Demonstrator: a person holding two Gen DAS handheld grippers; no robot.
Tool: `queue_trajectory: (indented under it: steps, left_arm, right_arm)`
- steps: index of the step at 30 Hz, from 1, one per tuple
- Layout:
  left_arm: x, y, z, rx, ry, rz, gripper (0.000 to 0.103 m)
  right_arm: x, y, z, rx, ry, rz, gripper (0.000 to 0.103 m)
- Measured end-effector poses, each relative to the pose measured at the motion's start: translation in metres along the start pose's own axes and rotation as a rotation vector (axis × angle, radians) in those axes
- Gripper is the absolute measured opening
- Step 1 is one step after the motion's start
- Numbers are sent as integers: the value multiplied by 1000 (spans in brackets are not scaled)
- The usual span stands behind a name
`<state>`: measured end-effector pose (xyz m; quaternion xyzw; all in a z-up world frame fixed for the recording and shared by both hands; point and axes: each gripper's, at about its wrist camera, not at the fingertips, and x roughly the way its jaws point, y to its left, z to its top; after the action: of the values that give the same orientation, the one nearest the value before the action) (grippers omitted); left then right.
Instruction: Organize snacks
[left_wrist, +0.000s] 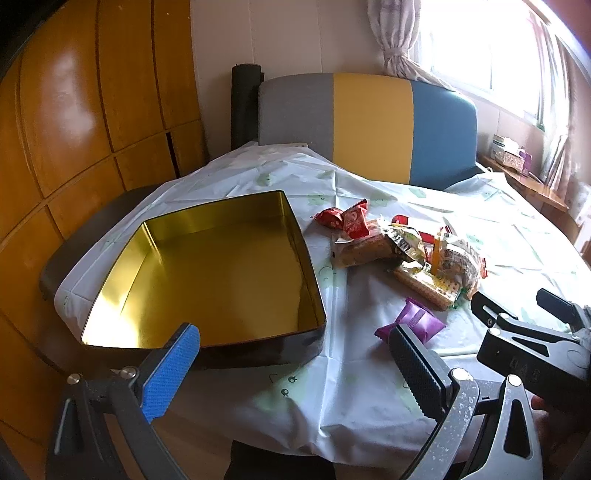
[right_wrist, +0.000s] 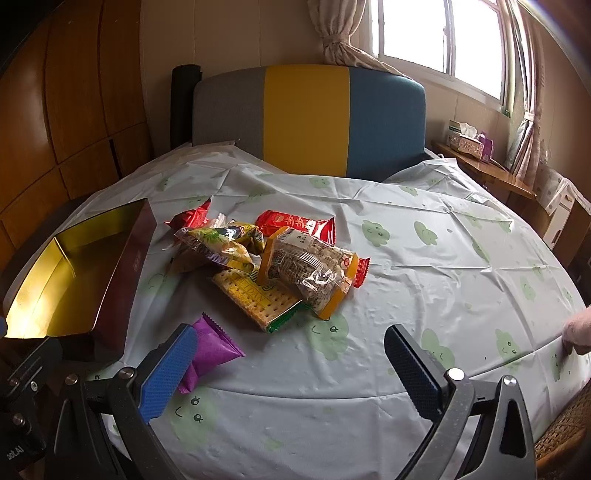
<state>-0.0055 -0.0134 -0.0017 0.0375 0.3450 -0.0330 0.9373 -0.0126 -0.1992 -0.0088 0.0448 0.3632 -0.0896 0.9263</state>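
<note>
Both grippers are empty with jaws spread wide: the left gripper (left_wrist: 295, 369) hovers at the table's near edge in front of the tin (left_wrist: 207, 273), and the right gripper (right_wrist: 291, 365) hangs over the tablecloth (right_wrist: 424, 266) with the purple packet (right_wrist: 210, 350) just beside its blue finger (right_wrist: 168, 373). Outward from there, the tin sits open at the left and its gold inside holds nothing, so no snack has been put away yet. Beyond the purple packet the rest lie in a loose heap mid-table: a cracker pack (right_wrist: 255, 299), a clear bag with orange ends (right_wrist: 314, 273) lying on top of it, a yellow-green bag (right_wrist: 218, 243) and red packets (right_wrist: 295, 223). By my reckoning the work is at its start; every snack remains to be moved into the tin, the purple one being nearest.
</note>
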Motion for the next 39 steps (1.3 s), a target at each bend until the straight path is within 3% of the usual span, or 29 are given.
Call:
queue_trajectory:
  steps: [15,21,33,35,37,39]
  left_arm:
    - [2,-9,-2,27,9,-15,103]
    - [0,-8,0,27,12,-174,103]
    - [14,-31,5,129,76,-219,103]
    - [25,-39,8,178,132,-268,97]
    - [33,-47,10,224,156,-297,81]
    - [41,-56,12,264,181,-329,81]
  right_arm:
    - [5,-10,-2,27,13,-1,103]
    - [10,-20,-1,57,28,-8,103]
    - [15,-39,-3,95,45,-20,103]
    - [16,-44,-3,102,50,-17,103]
    - [16,-52,-1,114,48,-21,103]
    - [16,-61,1,129,46,-26,103]
